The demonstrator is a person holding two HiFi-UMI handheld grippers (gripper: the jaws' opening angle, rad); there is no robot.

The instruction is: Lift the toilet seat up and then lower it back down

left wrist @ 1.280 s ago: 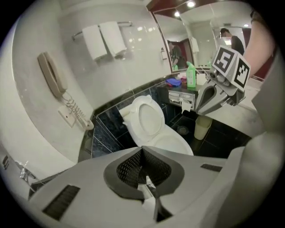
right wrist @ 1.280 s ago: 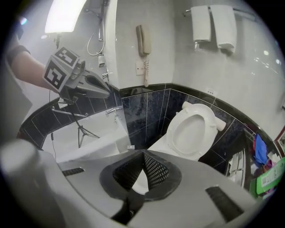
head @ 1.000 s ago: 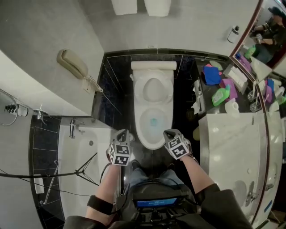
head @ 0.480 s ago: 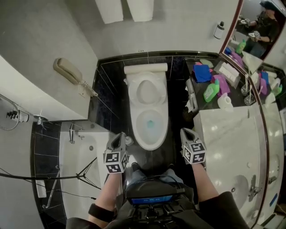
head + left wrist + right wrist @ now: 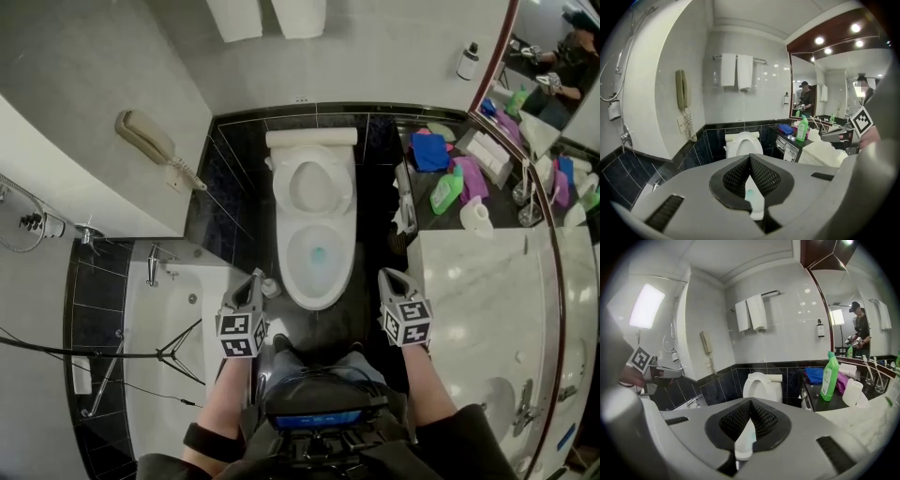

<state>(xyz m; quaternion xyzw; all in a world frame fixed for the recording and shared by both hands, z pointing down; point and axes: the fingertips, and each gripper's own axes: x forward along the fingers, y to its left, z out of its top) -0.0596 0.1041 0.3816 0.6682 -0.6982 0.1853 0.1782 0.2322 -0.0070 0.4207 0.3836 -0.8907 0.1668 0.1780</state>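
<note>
— By the far wall, where was the toilet seat (image 5: pixel 315 186)?
— It stood raised, leaning back toward the tank (image 5: pixel 311 138). The bowl (image 5: pixel 317 281) below was uncovered.
— And the grippers?
— The left gripper (image 5: pixel 255 277) and the right gripper (image 5: pixel 387 277) hung before the bowl, one on each side. Both had their jaws pressed together and held nothing.

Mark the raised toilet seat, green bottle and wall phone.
Raised white toilet seat (image 5: pixel 288 187): head view, left rim.
Green plastic bottle (image 5: pixel 446 194): head view, body.
Beige wall phone (image 5: pixel 148 136): head view, handset.
</note>
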